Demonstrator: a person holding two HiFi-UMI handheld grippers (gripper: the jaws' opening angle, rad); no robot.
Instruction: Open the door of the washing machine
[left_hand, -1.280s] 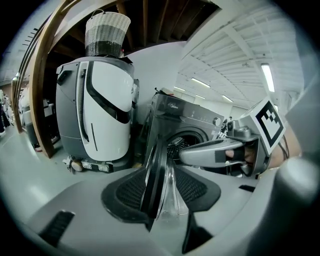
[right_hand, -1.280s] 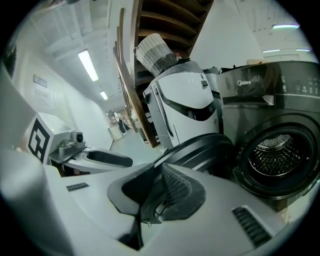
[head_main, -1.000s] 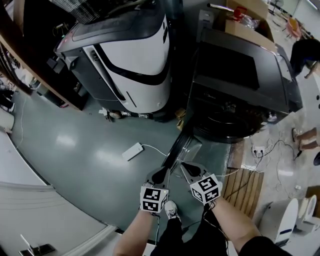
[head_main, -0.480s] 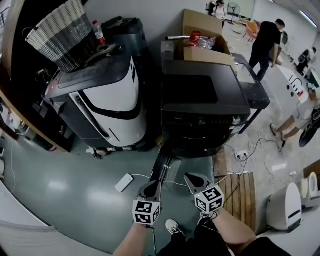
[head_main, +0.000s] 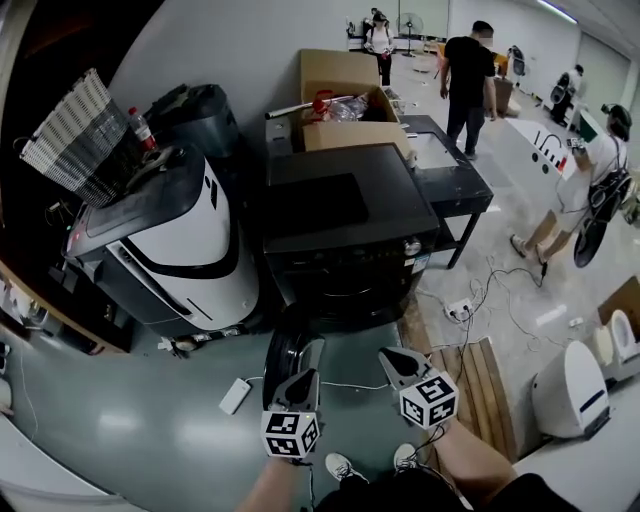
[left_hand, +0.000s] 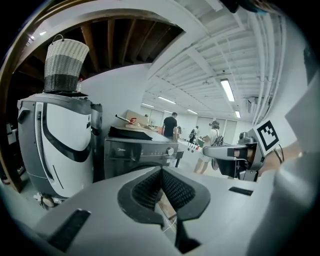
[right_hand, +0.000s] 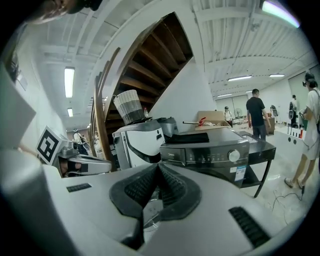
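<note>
The black front-loading washing machine (head_main: 340, 225) stands in the middle of the head view. Its round door (head_main: 284, 350) hangs swung out toward me, on the machine's left side. My left gripper (head_main: 311, 350) is shut and empty, just right of the door's edge and short of the machine's front. My right gripper (head_main: 383, 353) is shut and empty beside it. In the left gripper view the machine (left_hand: 140, 152) lies ahead past the closed left gripper (left_hand: 161, 172), with the right gripper (left_hand: 235, 152) alongside. The right gripper view shows the control panel (right_hand: 205, 150) beyond the right gripper (right_hand: 158, 167).
A white-and-grey machine (head_main: 170, 250) with a woven basket (head_main: 75, 140) stands left of the washer. Behind it are a cardboard box (head_main: 345, 110) and a black table (head_main: 450, 175). A power strip (head_main: 236, 395), cables and a wooden pallet (head_main: 480, 385) lie on the floor. People stand at the back right.
Both grippers have risen and drawn back from the washer, staying shut. The head view has tilted up, showing more of the room. The door stays swung out.
</note>
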